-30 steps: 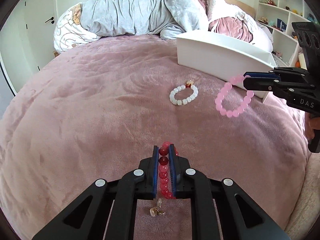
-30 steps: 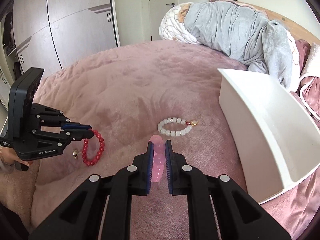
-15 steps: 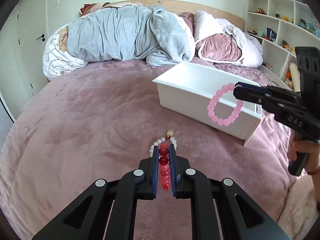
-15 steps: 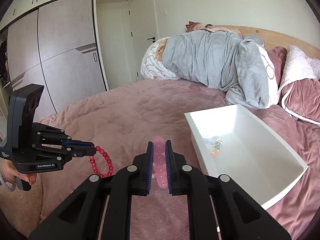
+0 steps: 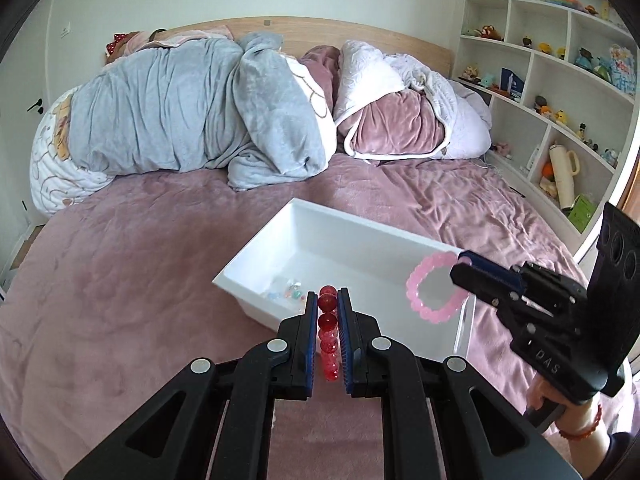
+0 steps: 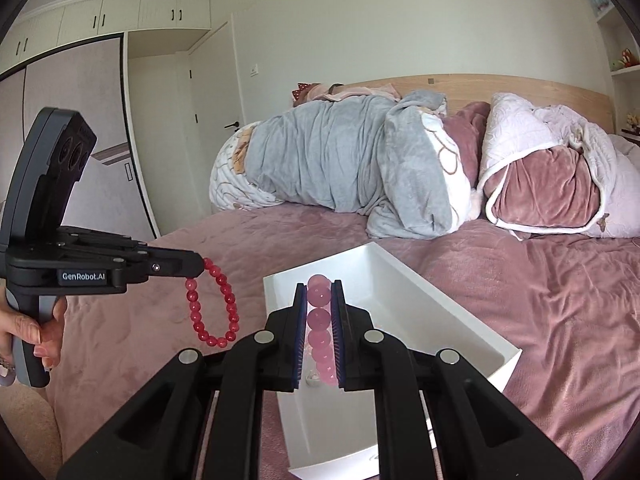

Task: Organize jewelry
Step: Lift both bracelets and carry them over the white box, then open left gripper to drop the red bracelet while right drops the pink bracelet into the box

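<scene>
L gripper [image 5: 327,308] has its jaws narrow, clamped on the red bracelet [image 5: 328,320]; beads run in a line between the pads, rest of the loop hangs below. In the right wrist view the same bracelet [image 6: 212,308] dangles from the L gripper's tip at 9 o'clock, off the bed [image 6: 520,280], just left of the bin [image 6: 460,312].

R gripper [image 6: 319,304] also narrow, pinching the pink bracelet [image 6: 319,320], which hangs over the bin's inside. Left wrist view: pink bracelet [image 5: 434,288] at 3 o'clock, held by its top edge at the R gripper [image 5: 464,260], above the bin [image 5: 256,256] near its right end.

Bin sits on the bed [image 5: 120,280], at centre of both views. One small multicolour bead piece [image 5: 286,291] lies on its floor near the left corner. Quilts + pillows piled at 12 o'clock by the headboard.
</scene>
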